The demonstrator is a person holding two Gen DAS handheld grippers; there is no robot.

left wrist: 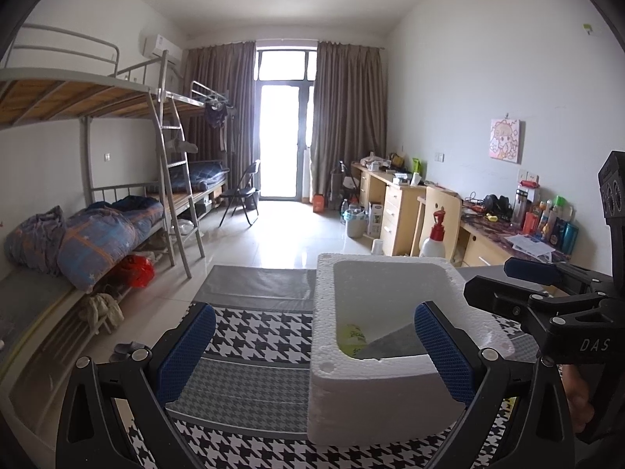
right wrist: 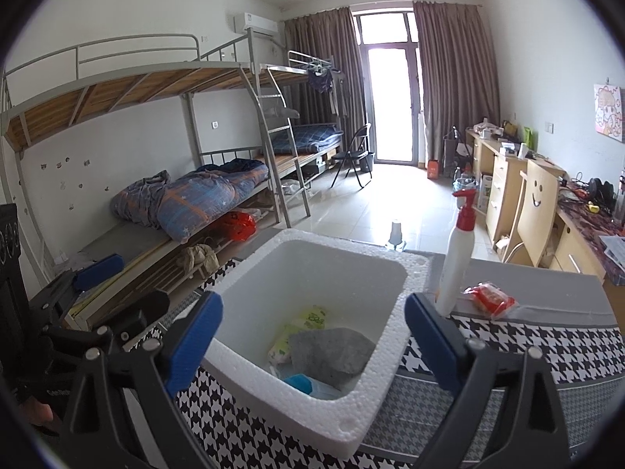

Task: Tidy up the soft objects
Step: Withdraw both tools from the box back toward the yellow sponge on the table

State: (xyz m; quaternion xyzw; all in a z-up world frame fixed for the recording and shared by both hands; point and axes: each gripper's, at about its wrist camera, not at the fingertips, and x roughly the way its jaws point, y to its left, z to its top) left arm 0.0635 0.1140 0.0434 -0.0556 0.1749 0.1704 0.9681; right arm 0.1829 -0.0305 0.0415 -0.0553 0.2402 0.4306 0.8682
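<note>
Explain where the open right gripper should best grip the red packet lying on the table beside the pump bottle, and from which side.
Probably from above, across its short width at the middle. The red packet lies flat on the grey strip of the table, clear of the pump bottle; its crinkled edges look less secure.

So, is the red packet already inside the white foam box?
No, the red packet lies on the table beside the pump bottle, outside the foam box.

Black claw (left wrist: 312, 355), blue ribbed pads (left wrist: 183, 351), silver screws
</note>
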